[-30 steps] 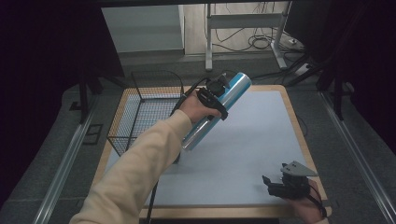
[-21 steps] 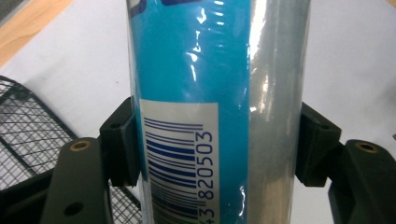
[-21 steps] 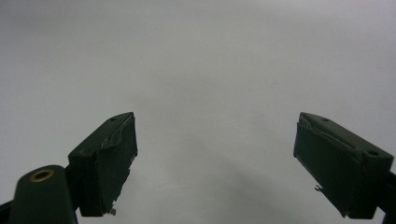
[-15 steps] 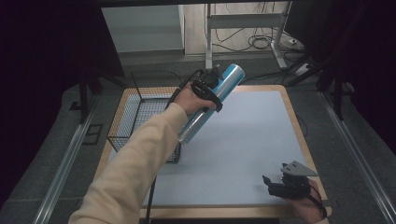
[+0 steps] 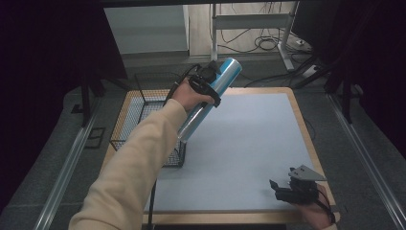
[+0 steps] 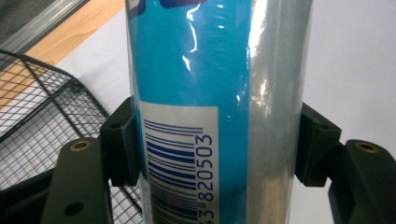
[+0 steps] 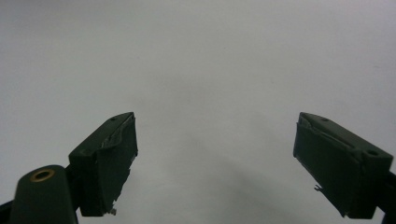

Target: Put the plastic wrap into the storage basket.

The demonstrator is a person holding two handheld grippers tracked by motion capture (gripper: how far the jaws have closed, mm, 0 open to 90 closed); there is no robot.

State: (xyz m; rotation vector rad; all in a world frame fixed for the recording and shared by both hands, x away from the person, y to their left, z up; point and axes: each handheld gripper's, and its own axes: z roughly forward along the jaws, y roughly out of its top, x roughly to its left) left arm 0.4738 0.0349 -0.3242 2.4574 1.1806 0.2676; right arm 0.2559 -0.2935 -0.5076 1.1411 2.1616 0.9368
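Cylinder (image 5: 210,99) sits clenched in my left tongs (image 5: 207,79), carried toward the basket (image 5: 143,103); next I lower it in. Right tongs (image 5: 287,188) rest released.

The blue tube (image 6: 205,93) runs past top and bottom edges, its barcode (image 6: 177,168) cut off.

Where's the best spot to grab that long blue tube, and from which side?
Grip the blue tube around its middle, coming at its round side so the jaws close across its width, probably best. It is long, smooth and tilted, so a middle hold balances it. The left gripper holds it that way, one jaw on each side near the barcode.
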